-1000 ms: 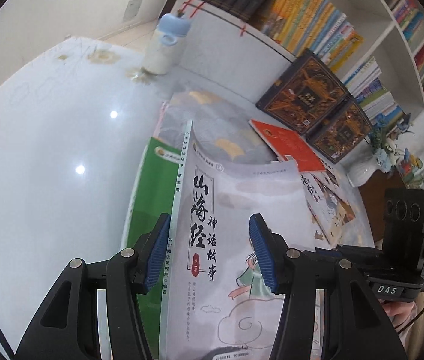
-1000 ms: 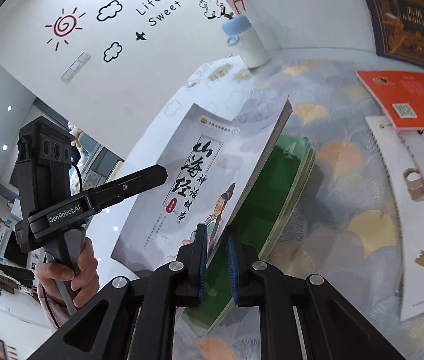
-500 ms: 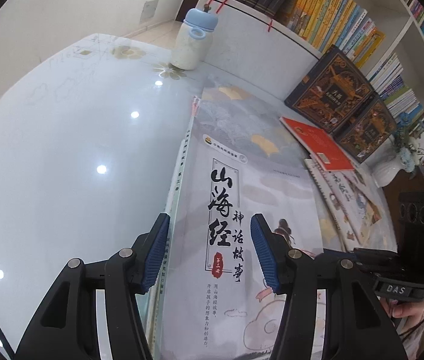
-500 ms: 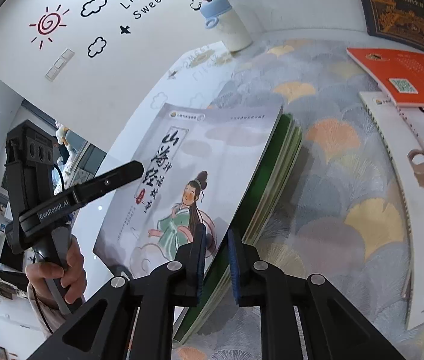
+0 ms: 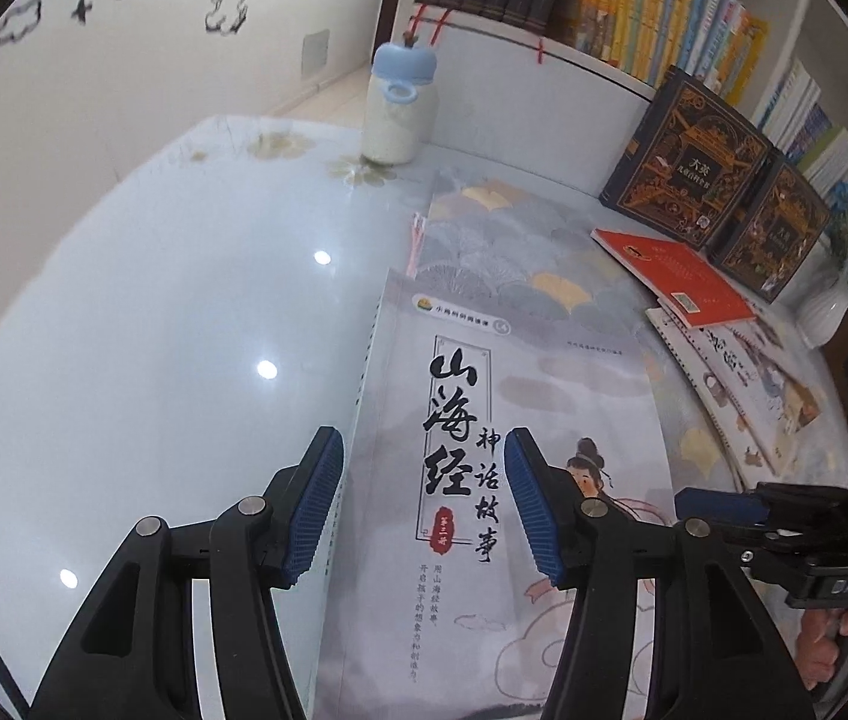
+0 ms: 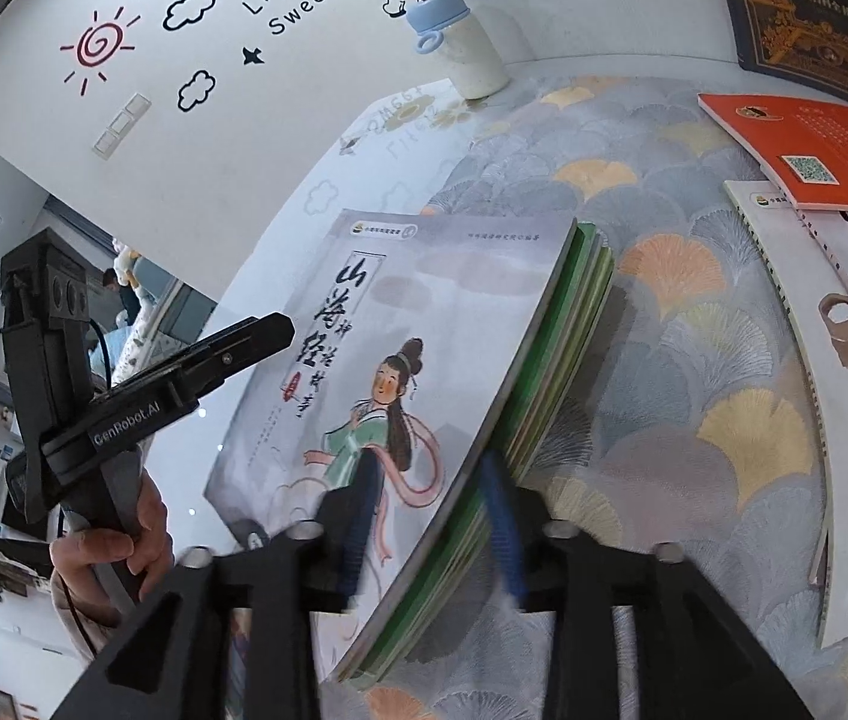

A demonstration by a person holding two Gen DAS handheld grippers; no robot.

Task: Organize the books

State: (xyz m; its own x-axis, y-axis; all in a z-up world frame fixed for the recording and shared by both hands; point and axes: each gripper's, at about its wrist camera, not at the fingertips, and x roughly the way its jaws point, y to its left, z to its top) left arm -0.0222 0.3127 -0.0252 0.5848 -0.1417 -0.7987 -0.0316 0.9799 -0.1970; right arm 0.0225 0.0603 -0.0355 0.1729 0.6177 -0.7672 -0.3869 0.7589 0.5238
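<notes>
Both tongs are seen over the grey storybook [image 5: 520, 480], which lies flat on top of a stack of green books [image 6: 550, 396] on the patterned table mat [image 6: 664, 312]. The right gripper [image 6: 430, 534] is caught with its jaws opening; the stack's near corner sits between them, the blue pads look clear of it, and nothing is held. The left gripper [image 5: 424, 504] is also opening, its jaws set wide across the cover's spine edge, with nothing gripped. Several loose books, an orange one [image 6: 808, 150] among them, are left lying to the right, so the task is judged unfinished. The cover could be dragged askew if a pad catches it on withdrawal, and the stack could be nudged out of line.
</notes>
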